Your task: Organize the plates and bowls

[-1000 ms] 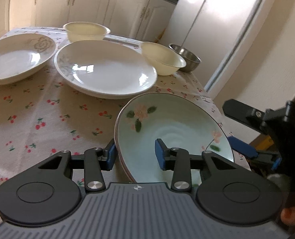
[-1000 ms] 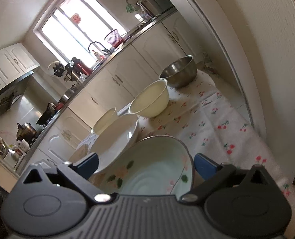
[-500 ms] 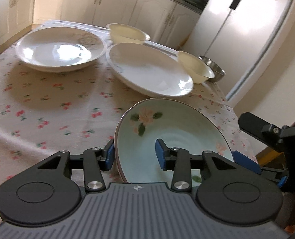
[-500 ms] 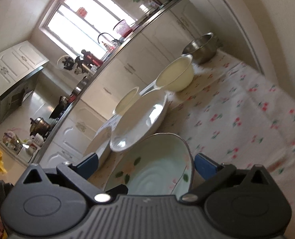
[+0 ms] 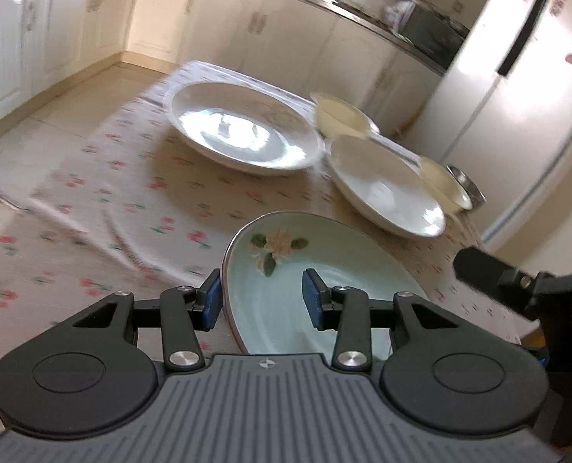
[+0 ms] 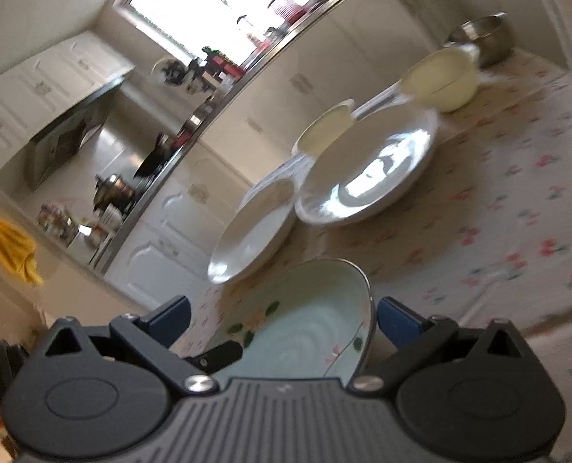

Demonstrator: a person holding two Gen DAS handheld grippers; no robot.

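The pale green flowered ceramic plate (image 5: 324, 289) has swung toward the white plates, probably for stacking; left gripper (image 5: 261, 301) jaws opening astride its rim, right gripper (image 6: 282, 318) jaws apart.

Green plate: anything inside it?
Green plate shows only its painted flowers and the left gripper straddling the rim, jaws opening. The near part is hidden behind the gripper body.

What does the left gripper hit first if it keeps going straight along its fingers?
The green flowered plate: its rim already sits between the left gripper's opening fingers. Past it lies bare tablecloth, then probably the gap between the two white plates; depth is unclear.
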